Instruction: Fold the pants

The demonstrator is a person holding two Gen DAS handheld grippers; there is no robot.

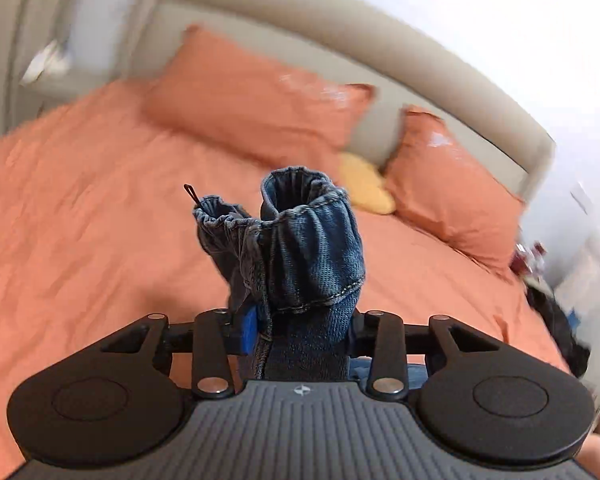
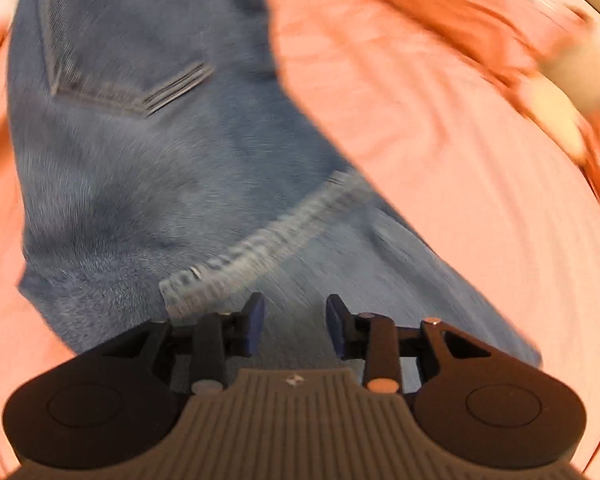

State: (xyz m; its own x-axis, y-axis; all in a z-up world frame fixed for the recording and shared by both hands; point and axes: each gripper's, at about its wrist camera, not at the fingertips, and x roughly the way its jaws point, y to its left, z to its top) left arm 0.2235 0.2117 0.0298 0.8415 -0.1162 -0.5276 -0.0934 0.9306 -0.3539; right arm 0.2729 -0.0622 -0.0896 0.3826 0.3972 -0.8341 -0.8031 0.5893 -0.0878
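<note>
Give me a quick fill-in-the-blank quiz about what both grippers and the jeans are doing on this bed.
1. The left gripper is shut on bunched ____.
2. The right gripper hovers with its jaws ____ over the jeans.
3. The bedsheet and the two large pillows are ____ in colour.

Missing words: jeans; open; orange

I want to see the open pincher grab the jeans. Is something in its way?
Nothing visible is. The right gripper is open right above the jeans on the orange bedspread, with only denim between its fingers. The left gripper already clamps bunched denim.
</note>
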